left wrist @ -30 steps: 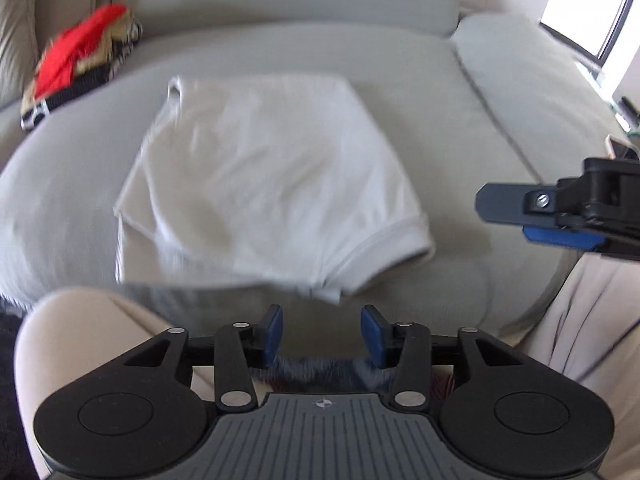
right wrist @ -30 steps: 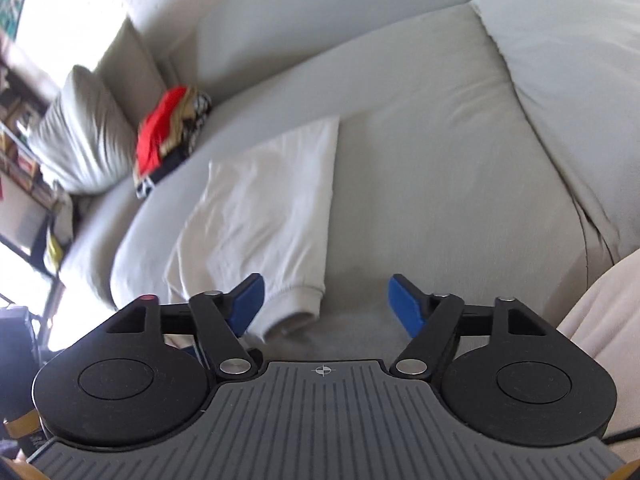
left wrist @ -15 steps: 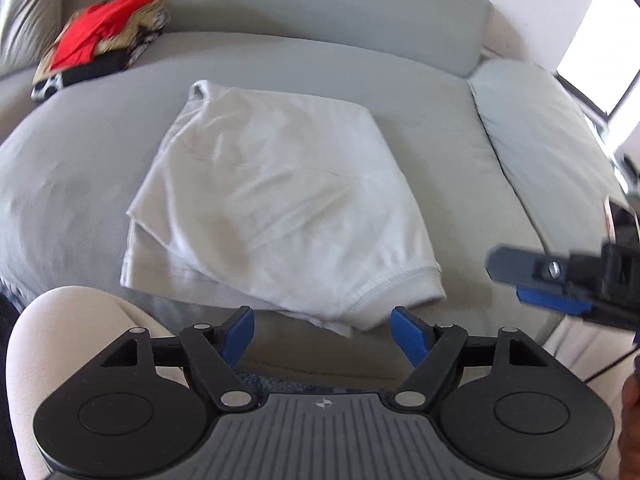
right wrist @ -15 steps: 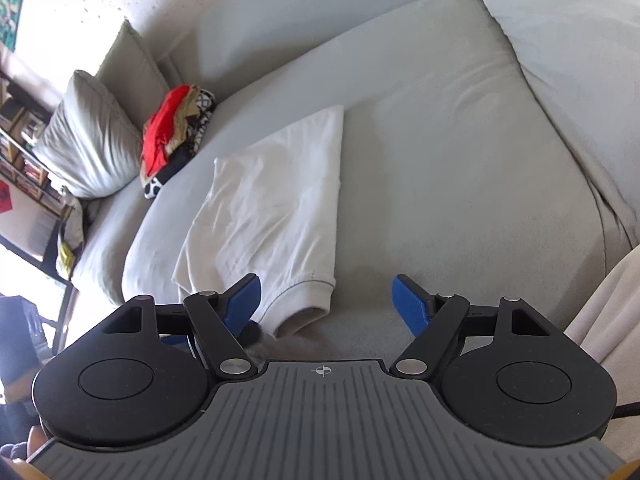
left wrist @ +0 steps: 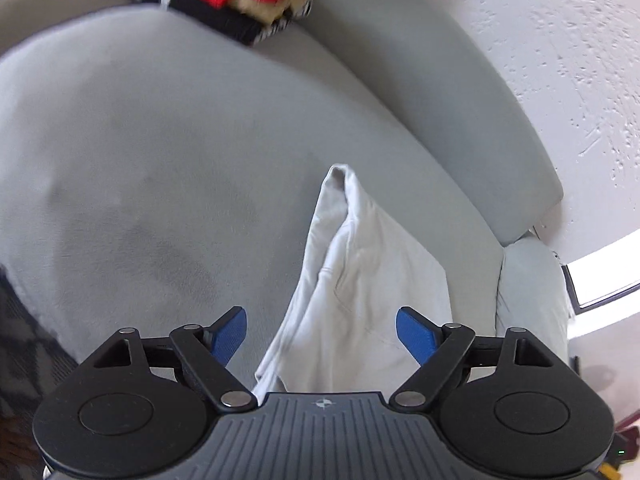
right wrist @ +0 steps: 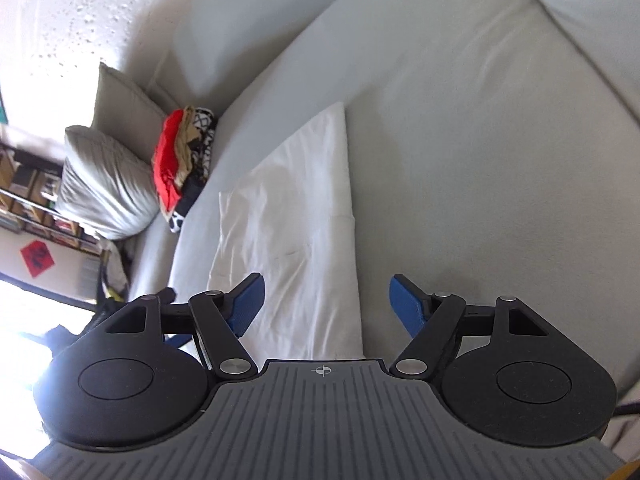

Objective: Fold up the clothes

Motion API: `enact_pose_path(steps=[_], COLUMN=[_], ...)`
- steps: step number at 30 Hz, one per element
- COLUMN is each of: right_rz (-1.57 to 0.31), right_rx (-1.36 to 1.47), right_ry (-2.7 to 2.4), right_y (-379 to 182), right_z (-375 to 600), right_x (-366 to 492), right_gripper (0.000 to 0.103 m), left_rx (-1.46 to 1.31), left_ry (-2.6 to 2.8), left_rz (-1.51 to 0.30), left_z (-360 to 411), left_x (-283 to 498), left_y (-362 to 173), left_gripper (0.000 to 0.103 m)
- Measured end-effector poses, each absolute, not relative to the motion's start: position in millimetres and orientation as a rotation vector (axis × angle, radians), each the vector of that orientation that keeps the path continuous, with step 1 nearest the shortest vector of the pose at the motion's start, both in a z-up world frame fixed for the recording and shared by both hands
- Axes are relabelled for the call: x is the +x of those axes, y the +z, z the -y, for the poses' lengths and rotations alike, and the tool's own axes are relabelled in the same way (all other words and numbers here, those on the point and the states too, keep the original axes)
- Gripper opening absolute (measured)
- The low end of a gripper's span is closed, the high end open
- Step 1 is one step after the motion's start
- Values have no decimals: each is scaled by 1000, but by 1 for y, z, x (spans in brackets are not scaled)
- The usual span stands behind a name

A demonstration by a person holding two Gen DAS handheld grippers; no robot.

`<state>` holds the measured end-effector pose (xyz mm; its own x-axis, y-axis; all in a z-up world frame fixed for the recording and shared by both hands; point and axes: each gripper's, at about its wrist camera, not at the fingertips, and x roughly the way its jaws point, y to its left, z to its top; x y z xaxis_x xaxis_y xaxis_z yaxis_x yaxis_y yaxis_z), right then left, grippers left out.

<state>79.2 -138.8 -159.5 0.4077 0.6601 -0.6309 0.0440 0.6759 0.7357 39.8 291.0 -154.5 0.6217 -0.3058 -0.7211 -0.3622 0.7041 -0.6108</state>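
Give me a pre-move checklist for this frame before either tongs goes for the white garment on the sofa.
1. Left tongs open and holding nothing: ok.
2. Right tongs open and holding nothing: ok.
3. White garment lying folded on the sofa seat, apart from the stack of folded clothes: ok.
4. Garment's near edge between the left tongs' fingers: ok.
5. Garment's right edge inside the right tongs' span: ok.
6. Fingers touching the fabric: cannot tell.
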Motion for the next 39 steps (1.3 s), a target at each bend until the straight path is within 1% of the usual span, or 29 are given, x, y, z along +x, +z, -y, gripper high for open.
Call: enact_pose_path(steps=[2,5,6,7,9,15,18,21,23,24,25,26,27,28,29,30,31,32,33,35,39], right_rz=[-1113,-1126,-1132,-1140,-1158,-1192,-1190,-1172,-1157,-1149,-1142,-1142,-1148,-1147,-1135,-1119,-1096,-1061,-1026,-941,-775], right_rx=[788,838,850,855,865,865,889,924,939,942,946,955,962,964,943,900,838,749,660,518,421], right_ry=[435,465,475,481,493,503,510,525,541,545,545,534,514,502,495,483,472,463,452,458,490], right_y=[-168,-178,-181,-184,-188,-198,-208,-219,-226,-229,-233,-238,-242,-244,-242,-236,-227,-216,-205,-182,-132], right_z=[138,138,138,137,136,122,111,102,97,95,93,93,92,92,90,86,80,72,64,51,54], right_x=[87,98,102,107,117,151,171,192,202,206,209,211,212,212,210,207,203,197,191,173,121], right_gripper=[73,72,69,65,60,58,58,57,53,46,35,29,12,4,4,4,5,7,7,6,5], left_rx=[-857,-914,-930,-933,-922,-798,-797,-859,-911,-929,-946,-956,-953,-929,-888,-829,-751,-661,-566,-401,-129], left_ry=[-12,-123,-151,-176,-232,-339,-362,-378,-378,-375,-368,-358,-347,-331,-306,-274,-235,-197,-162,-119,-88], left_rz=[-976,-985,-995,-1012,-1048,-1166,-1172,-1142,-1113,-1098,-1083,-1070,-1063,-1064,-1072,-1083,-1095,-1099,-1095,-1034,-795], left_z=[-297,-303,-304,-304,-300,-270,-263,-265,-267,-267,-266,-264,-261,-256,-251,-244,-236,-226,-214,-188,-141], left_x=[52,64,69,74,85,125,143,155,158,160,161,161,162,164,165,165,164,162,158,141,70], left_y=[-167,-175,-178,-181,-188,-200,-208,-219,-224,-227,-229,-230,-229,-227,-224,-219,-211,-203,-194,-174,-125], left_gripper=[80,80,80,80,79,80,84,84,84,84,84,83,79,76,67,52,43,23,14,7,6])
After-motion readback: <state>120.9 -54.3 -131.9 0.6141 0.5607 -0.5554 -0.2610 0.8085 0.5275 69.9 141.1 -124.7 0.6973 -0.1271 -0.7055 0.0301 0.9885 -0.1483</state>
